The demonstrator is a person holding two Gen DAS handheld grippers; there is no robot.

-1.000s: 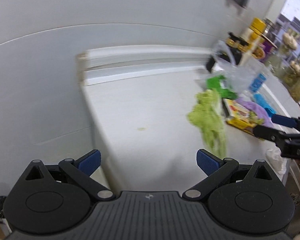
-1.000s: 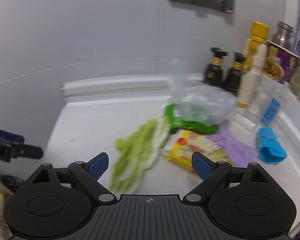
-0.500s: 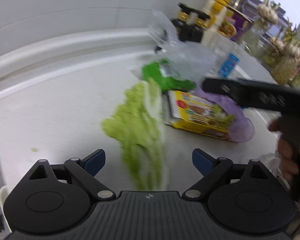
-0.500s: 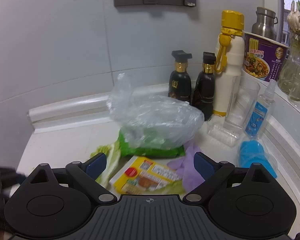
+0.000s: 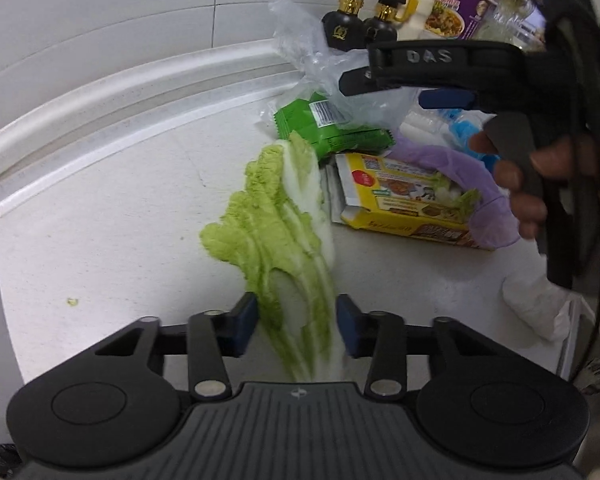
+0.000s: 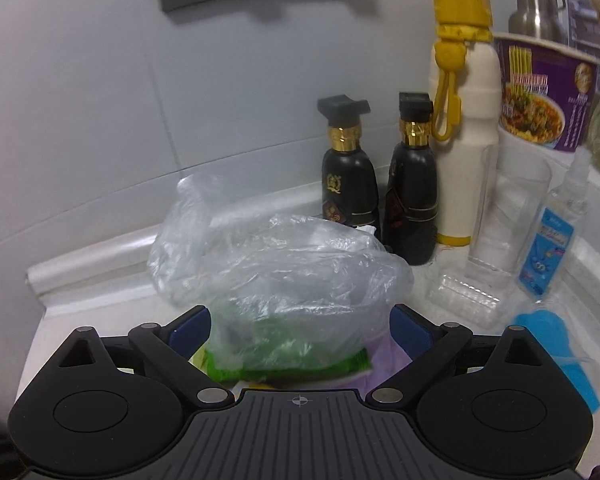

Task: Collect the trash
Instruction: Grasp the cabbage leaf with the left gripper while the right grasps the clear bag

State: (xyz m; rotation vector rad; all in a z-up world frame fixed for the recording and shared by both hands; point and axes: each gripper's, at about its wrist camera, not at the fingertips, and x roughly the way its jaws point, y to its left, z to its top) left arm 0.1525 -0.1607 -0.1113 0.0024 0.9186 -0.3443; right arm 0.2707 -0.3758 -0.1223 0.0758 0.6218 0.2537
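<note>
Two claws at work, one piece of trash each. Nearest: left claw [image 5: 296,330], jaws closing, cabbage leaf [image 5: 284,248] between the blue pads; whether the pads press it yet I cannot tell, they look just beside its edges. The leaf's long axis runs straight out from the claw, stem end at the pads, frilly tip away toward the green packet [image 5: 328,128] — lined up with the reach, so the closing jaws cross its narrow width, which I judge the right way to take it. Right of the leaf: yellow box [image 5: 404,200], purple glove [image 5: 456,164] draped on it. The left view also shows the right claw [image 5: 384,84] from the side, a hand [image 5: 540,176] on its handle, tips over the clear bag [image 5: 320,56]. The right view gives what that hides: right claw [image 6: 300,326] jaws wide, opening slightly, bag [image 6: 276,264] bulging between and beyond them, pads not touching it. Farthest: two dark bottles [image 6: 350,184] at the wall. No bin in either view.
</note>
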